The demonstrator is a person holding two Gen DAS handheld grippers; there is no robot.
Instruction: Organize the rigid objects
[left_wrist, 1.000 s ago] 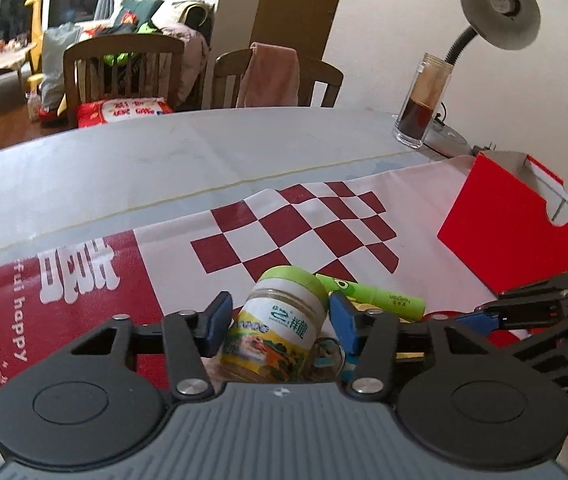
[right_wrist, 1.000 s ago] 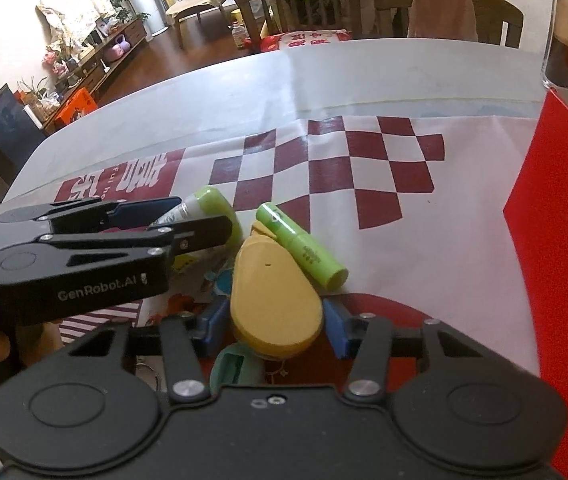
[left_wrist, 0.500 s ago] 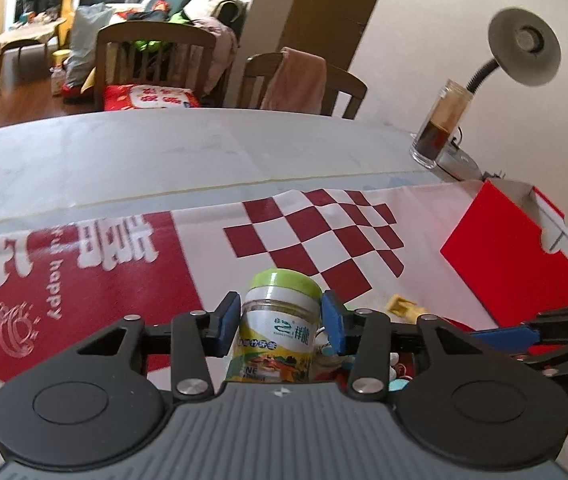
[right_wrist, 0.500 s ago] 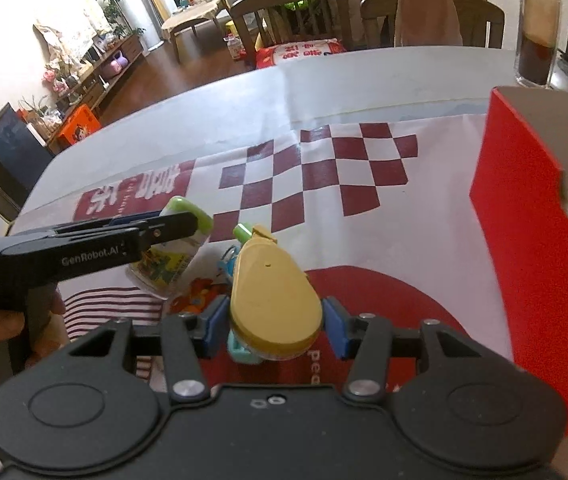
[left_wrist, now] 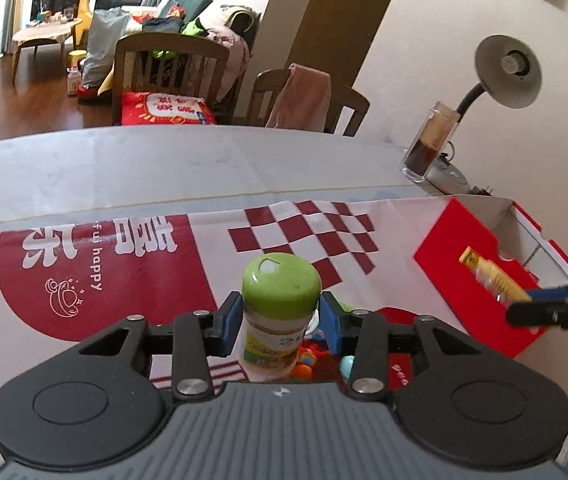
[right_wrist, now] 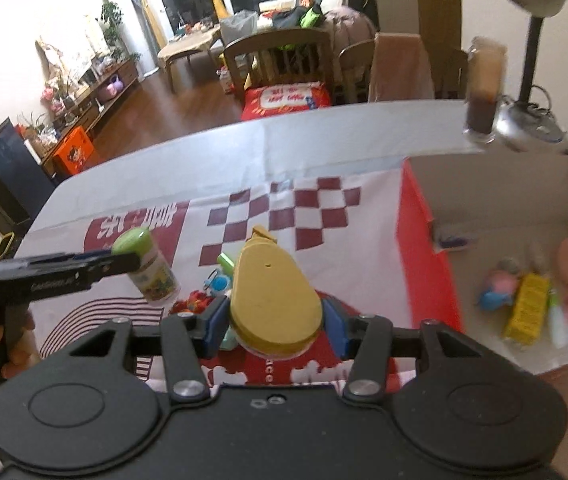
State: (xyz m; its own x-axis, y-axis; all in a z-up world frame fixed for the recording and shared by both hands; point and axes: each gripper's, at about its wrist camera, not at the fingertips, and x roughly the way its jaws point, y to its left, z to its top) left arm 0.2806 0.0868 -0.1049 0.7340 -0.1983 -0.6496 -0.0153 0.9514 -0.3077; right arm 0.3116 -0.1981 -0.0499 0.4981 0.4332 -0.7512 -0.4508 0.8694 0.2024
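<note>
The green-lidded jar [left_wrist: 280,312] is being closed on by the left gripper [left_wrist: 280,322] and the yellow case [right_wrist: 274,300] is clamped by the right gripper [right_wrist: 276,320], both above the cloth, beside the red box [right_wrist: 423,264] (its contents are blurred).

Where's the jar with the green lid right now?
The jar is between the left gripper's closing fingers, lifted above the toys on the red-and-white cloth. In the right wrist view it is at the left, beside the yellow paddle.
</note>
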